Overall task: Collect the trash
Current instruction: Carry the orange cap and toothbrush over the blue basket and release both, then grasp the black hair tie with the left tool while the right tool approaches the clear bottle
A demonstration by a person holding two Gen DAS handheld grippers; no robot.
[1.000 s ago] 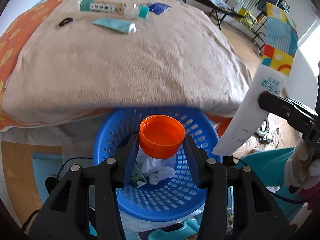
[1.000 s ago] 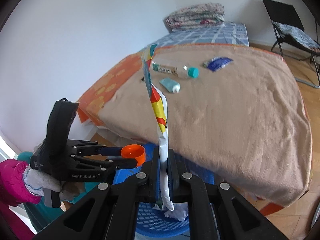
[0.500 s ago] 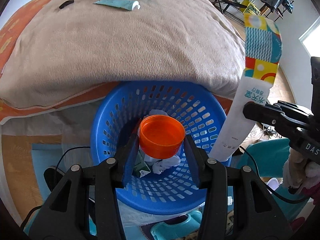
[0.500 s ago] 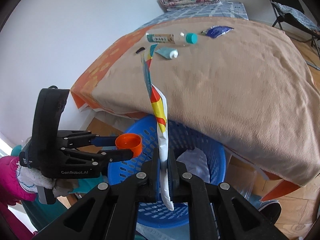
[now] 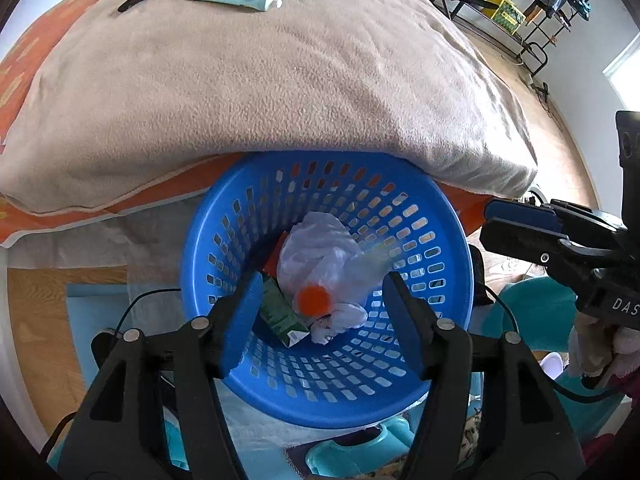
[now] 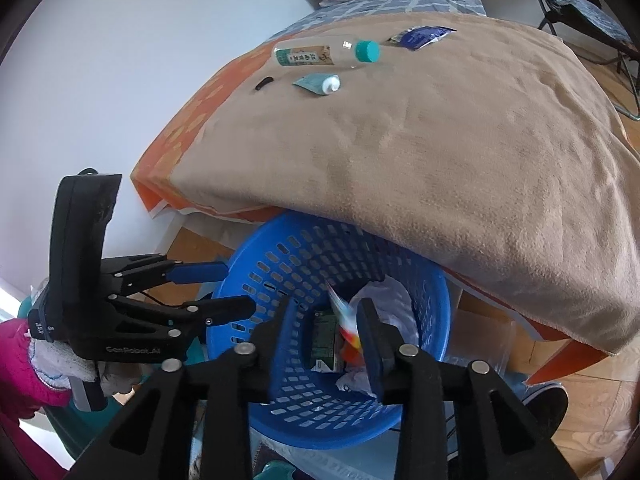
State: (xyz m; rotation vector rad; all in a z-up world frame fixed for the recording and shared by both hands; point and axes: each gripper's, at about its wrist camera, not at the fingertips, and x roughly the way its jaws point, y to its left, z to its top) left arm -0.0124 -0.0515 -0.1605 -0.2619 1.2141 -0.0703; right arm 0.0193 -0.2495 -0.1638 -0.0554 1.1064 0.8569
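The right hand-held gripper (image 6: 326, 328) hangs over a blue basket (image 6: 436, 320) that sits partly under the edge of a bed covered with a tan blanket (image 6: 460, 160). Its jaws are opening, and a blurred colourful wrapper (image 6: 344, 320) is between them, above a green carton (image 6: 323, 340) and crumpled white paper (image 6: 384, 300) in the basket. At the left, the left hand-held gripper (image 6: 224, 288), held by a hand in a white glove (image 6: 60, 360) with a pink sleeve, has its jaws apart at the basket's rim. On the blanket lie a plastic bottle (image 6: 320, 54) with a teal cap, a tube (image 6: 318, 83), a blue packet (image 6: 422, 36) and a small black item (image 6: 264, 82).
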